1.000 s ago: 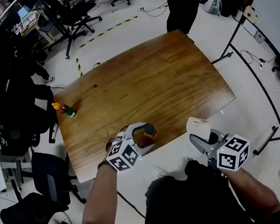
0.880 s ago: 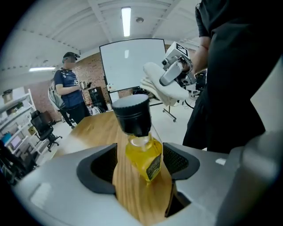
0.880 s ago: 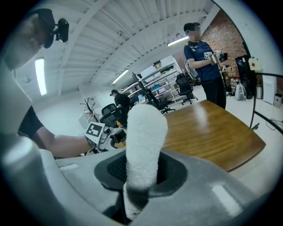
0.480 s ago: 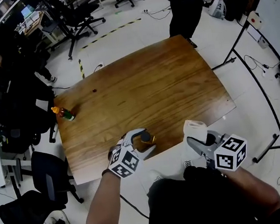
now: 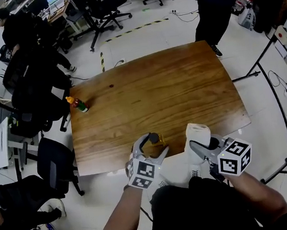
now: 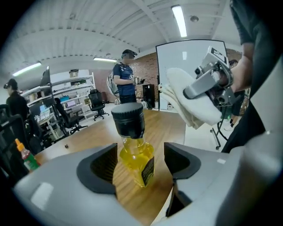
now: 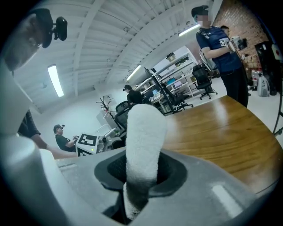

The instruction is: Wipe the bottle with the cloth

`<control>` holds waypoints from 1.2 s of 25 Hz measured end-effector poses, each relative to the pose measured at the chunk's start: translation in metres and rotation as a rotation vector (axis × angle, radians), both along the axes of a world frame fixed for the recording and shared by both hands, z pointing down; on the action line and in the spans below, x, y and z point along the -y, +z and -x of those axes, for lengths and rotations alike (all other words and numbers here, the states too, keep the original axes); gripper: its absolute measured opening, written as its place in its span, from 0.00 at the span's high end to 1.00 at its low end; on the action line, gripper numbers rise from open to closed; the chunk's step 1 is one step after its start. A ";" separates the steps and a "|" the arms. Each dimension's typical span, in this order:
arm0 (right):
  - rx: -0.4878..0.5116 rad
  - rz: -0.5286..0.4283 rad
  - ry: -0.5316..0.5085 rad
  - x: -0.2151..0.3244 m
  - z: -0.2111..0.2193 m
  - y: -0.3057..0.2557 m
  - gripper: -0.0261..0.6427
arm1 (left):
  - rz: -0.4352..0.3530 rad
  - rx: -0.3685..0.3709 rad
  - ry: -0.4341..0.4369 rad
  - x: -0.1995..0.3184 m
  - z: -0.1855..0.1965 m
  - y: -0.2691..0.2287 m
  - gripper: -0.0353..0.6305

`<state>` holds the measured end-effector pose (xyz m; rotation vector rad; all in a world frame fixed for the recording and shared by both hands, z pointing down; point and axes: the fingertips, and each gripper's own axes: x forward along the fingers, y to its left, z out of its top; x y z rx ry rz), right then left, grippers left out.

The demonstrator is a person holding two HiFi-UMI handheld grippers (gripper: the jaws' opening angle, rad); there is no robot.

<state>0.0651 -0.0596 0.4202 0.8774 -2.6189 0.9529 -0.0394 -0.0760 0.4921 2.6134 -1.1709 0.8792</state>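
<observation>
Standing at the near edge of the table (image 5: 171,88), the bottle (image 6: 135,154) sits between the jaws of the left gripper (image 6: 139,164). It is clear, holds yellow liquid, and has a black cap (image 6: 128,120) and a dark label. In the left gripper view it leans a little to the right. The jaws are apart and have just been opening. The left pad is right beside the glass, and wood shows in the gap between the bottle and the right pad, so nothing clamps the bottle. The base seems to rest on the wood, though this cannot be told for sure.

The right gripper (image 7: 141,174) is closed on the cloth (image 7: 143,141). It is a white, nubbly cloth folded into a thick roll that sticks up out of the jaws. In the head view it is held just off the near edge of the table, right of the bottle and near it, not touching. The left gripper view shows the cloth hanging above and to the right of the cap.

Each gripper carries its marker cube toward the person's body, and both forearms reach in from the bottom of the head view.

A small sauce bottle (image 5: 77,103) with an orange cap stands at the table's far left edge, well apart from the grippers. A person (image 5: 216,2) in dark blue stands beyond the far right corner. Office chairs (image 5: 52,167) crowd the floor to the left.
</observation>
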 end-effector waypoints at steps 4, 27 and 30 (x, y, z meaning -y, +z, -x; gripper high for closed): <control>0.033 -0.019 -0.047 0.001 -0.003 -0.004 0.85 | -0.052 -0.069 0.079 -0.007 0.010 -0.040 0.45; 0.048 -0.034 0.206 -0.005 0.031 0.001 0.85 | -0.006 -0.070 0.653 0.008 0.011 -0.049 0.63; 0.040 -0.026 0.270 -0.010 0.040 0.008 0.85 | -0.025 -0.079 0.717 0.008 0.012 -0.047 0.67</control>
